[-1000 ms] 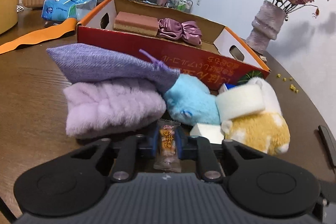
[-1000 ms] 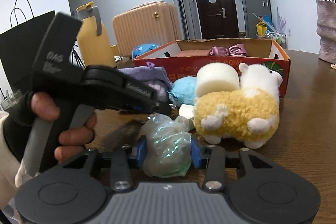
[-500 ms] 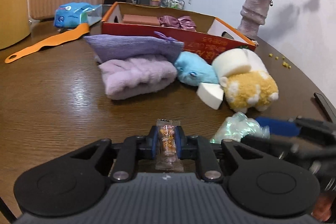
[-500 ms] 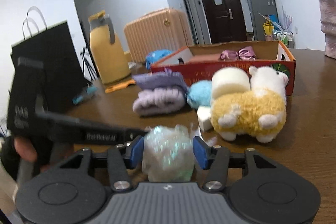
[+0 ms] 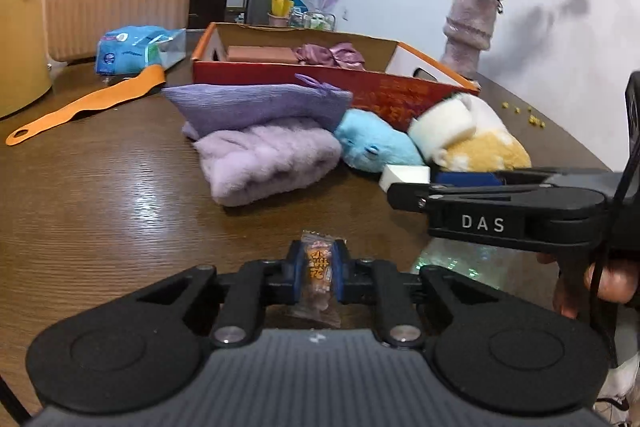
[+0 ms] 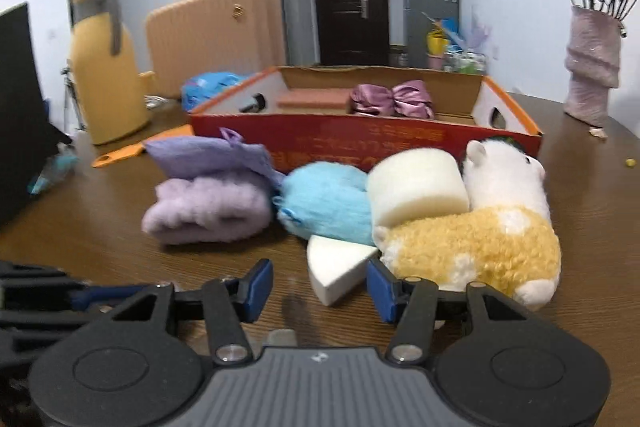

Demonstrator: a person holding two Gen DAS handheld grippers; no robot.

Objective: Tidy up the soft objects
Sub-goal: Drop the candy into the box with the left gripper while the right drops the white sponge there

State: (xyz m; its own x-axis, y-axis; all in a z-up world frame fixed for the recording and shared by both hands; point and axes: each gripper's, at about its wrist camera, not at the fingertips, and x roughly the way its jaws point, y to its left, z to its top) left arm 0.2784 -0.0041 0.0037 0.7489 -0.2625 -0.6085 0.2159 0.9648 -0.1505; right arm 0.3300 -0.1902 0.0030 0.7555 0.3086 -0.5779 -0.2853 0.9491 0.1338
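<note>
My left gripper (image 5: 317, 269) is shut on a small orange candy packet (image 5: 318, 267), held above the table's near side. My right gripper (image 6: 318, 285) is open and empty, its jaws just short of a white foam wedge (image 6: 338, 265). The iridescent plastic bag (image 5: 460, 259) lies on the table under the right gripper body. Ahead lie a purple pouch (image 6: 208, 155) on a lilac fluffy cloth (image 6: 208, 207), a blue plush (image 6: 328, 203), a cream foam cylinder (image 6: 416, 187) and a yellow-white plush (image 6: 480, 243). Behind stands the red cardboard box (image 6: 360, 139) with a pink block and satin scrunchie.
A vase of dried roses (image 6: 592, 67) stands at the far right. A yellow jug (image 6: 104, 67), an orange strap (image 5: 80, 107) and a blue packet (image 5: 136, 47) are at the far left. A black bag (image 6: 20, 107) stands left of the right gripper.
My right gripper has opened and let go of the iridescent bag, which now lies on the table. It has moved forward towards the foam wedge. The left gripper has pulled back, still holding the candy.
</note>
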